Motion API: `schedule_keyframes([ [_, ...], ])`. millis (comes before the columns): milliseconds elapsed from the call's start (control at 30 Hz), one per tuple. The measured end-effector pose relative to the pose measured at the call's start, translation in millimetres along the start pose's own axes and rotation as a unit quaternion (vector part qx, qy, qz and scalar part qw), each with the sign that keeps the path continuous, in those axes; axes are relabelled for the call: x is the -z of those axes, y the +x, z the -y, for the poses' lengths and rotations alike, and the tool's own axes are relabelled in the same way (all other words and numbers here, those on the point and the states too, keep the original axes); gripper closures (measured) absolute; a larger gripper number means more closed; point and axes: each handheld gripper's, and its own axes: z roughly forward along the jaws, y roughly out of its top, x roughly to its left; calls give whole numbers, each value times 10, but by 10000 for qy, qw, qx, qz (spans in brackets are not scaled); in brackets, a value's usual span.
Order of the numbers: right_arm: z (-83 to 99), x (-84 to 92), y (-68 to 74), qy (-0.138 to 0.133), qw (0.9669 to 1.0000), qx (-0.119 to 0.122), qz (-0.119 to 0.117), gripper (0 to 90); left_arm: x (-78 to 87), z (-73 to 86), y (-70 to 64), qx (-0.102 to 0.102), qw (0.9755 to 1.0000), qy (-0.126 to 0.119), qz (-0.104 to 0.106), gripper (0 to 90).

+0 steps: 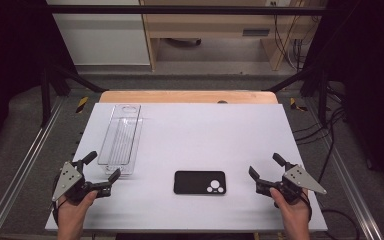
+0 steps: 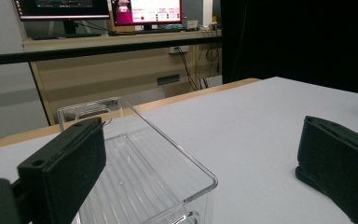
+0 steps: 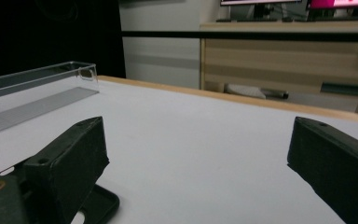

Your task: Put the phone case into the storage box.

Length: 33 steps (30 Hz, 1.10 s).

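A long clear plastic tray (image 1: 120, 137) lies empty on the left of the white table top (image 1: 195, 130), running front to back. A black phone case (image 1: 200, 182) lies flat near the front middle, camera cut-outs to the right. My left gripper (image 1: 104, 165) rests at the tray's near end, open. In the left gripper view the tray (image 2: 144, 172) reaches ahead between the two wide-apart jaws of the left gripper (image 2: 200, 140). My right gripper (image 1: 264, 165) sits to the right of the case, open and holding nothing. The right gripper view puts the case's corner (image 3: 98, 205) beside the lower left jaw.
A wooden strip (image 1: 187, 96) borders the table's far edge. Black frame bars (image 1: 55, 80) stand at both sides. Beyond the table are a wooden desk (image 2: 121, 60) with monitors (image 2: 147, 10) and hanging cables (image 1: 292, 47).
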Motion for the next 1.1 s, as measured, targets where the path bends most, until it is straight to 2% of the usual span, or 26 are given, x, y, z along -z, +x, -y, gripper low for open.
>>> schedule_keyframes([
  [67, 20, -8, -17, 254, 9996, -28, 91, 51, -1, -1, -3, -7, 10000, 6, 4, 8],
  [267, 36, -16, -14, 394, 9987, 33, 335, 77, -2, -3, -10, -20, 10000, 16, 14, 7],
  [367, 40, -21, -6, 493, 9981, 58, 361, 77, -1, -2, -17, -13, 10000, 11, 11, 7],
  [400, 47, -19, 6, 633, 9974, 76, 325, 76, 1, -3, -20, -26, 10000, 14, 9, 7],
  [433, 47, -19, 6, 633, 9974, 76, 325, 76, 1, -3, -20, -26, 10000, 14, 9, 7],
  [467, 42, -13, 21, 805, 9963, 94, 302, 82, 0, -1, -19, -27, 10000, 19, 1, 7],
  [500, 42, -13, 21, 805, 9963, 94, 302, 82, 0, -1, -19, -27, 10000, 19, 1, 7],
  [533, 10, -7, 50, 989, 9946, 191, 244, 93, -2, -1, -20, -30, 10000, 17, 1, 7],
  [567, 10, -7, 50, 989, 9946, 191, 244, 93, -2, -1, -20, -30, 10000, 17, 1, 7],
  [600, -28, 4, 81, 1113, 9929, 344, 227, 98, 0, -3, -23, -37, 10000, 18, 5, 7],
  [933, -89, 6, 117, 1293, 9914, 179, -69, 82, -1, -5, -32, -46, 10000, 20, 3, 7],
  [1100, -149, -42, 166, 1328, 9906, 270, -165, 73, -2, -5, -35, -60, 10000, 22, -1, 7],
])
